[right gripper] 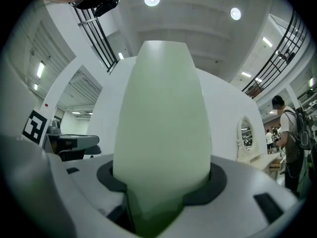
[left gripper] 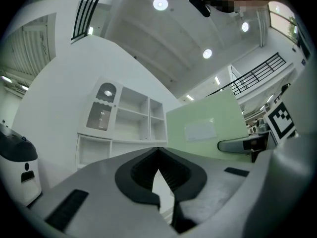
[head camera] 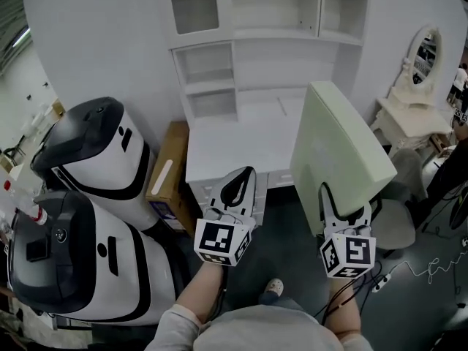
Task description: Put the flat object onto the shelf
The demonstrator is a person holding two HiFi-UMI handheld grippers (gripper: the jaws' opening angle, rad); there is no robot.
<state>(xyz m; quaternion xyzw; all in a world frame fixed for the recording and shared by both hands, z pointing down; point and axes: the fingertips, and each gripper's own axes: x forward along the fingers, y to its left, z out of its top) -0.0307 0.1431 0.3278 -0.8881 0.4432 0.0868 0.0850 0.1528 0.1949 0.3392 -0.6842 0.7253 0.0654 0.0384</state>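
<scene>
Status: pickup done, placement not.

- Right gripper (head camera: 344,207) has its jaws wide but pinching the lower edge of the flat object, a pale green board (head camera: 340,141). The board is in the air, standing on edge and tilted, above the right side of the white table (head camera: 234,141).
- Left gripper (head camera: 243,181) has its jaws pressed together with nothing between them. It sits beside the board, not touching it.
- The white shelf unit (head camera: 256,57) on the table is ahead of the board. The board is not in or on any compartment.
- Remaining, by my read: carry it forward and up, lay it on a shelf, release.

Hard to read:
- In the right gripper view the board (right gripper: 163,118) fills the centre, so the shelf unit is not visible there at all.
- In the head view the board covers the right part of the table and the lower right of the shelf unit.
- The target compartment can't be told.
- The board edge inside the jaws is hidden, so grip depth is unclear.
- There is a pale rectangular patch on the board's face in the left gripper view (left gripper: 200,130), too faint to make out.
</scene>
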